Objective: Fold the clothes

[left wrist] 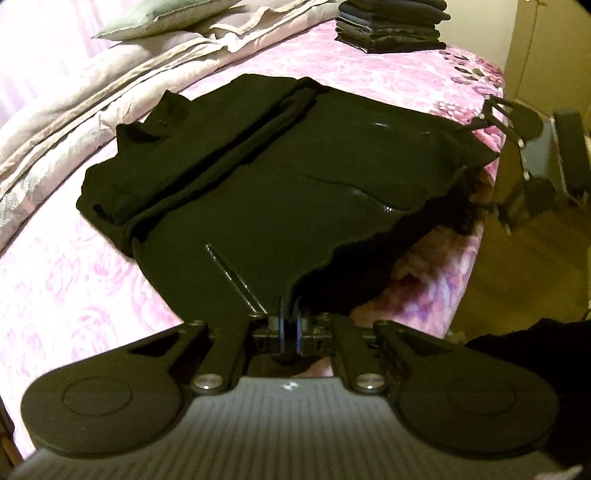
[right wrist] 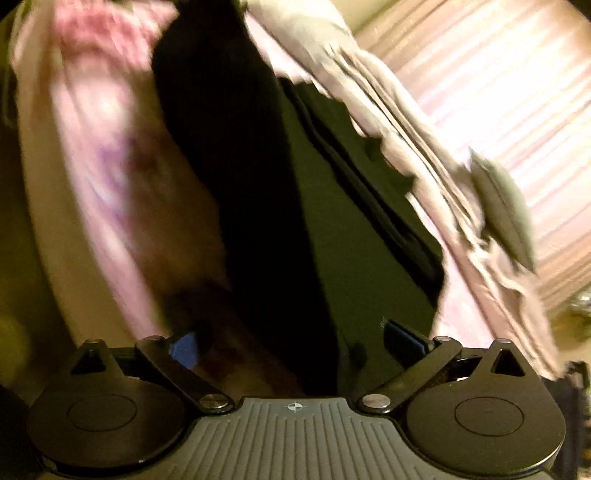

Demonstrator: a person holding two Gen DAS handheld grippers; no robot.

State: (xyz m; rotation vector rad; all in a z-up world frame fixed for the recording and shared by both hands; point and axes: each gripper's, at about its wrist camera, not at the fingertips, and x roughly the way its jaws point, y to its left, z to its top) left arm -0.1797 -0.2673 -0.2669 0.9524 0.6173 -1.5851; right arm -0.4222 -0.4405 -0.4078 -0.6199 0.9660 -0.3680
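Observation:
A black zip-up jacket (left wrist: 280, 177) lies spread on the pink floral bedsheet (left wrist: 66, 295), one sleeve folded across its back. My left gripper (left wrist: 290, 325) is shut on the jacket's near hem corner and holds that edge lifted off the sheet. My right gripper (left wrist: 485, 110) is at the jacket's far right corner, by the bed's edge. In the blurred right wrist view, the right gripper (right wrist: 295, 345) stands open with its blue pads (right wrist: 184, 350) wide apart. The jacket (right wrist: 332, 221) lies just ahead of them, and I cannot tell whether they touch it.
A stack of folded dark clothes (left wrist: 391, 29) sits at the far end of the bed. A beige quilt (left wrist: 110, 92) and a grey-green pillow (left wrist: 166, 18) lie along the left side. The bed edge drops to a wooden floor (left wrist: 517, 280) on the right.

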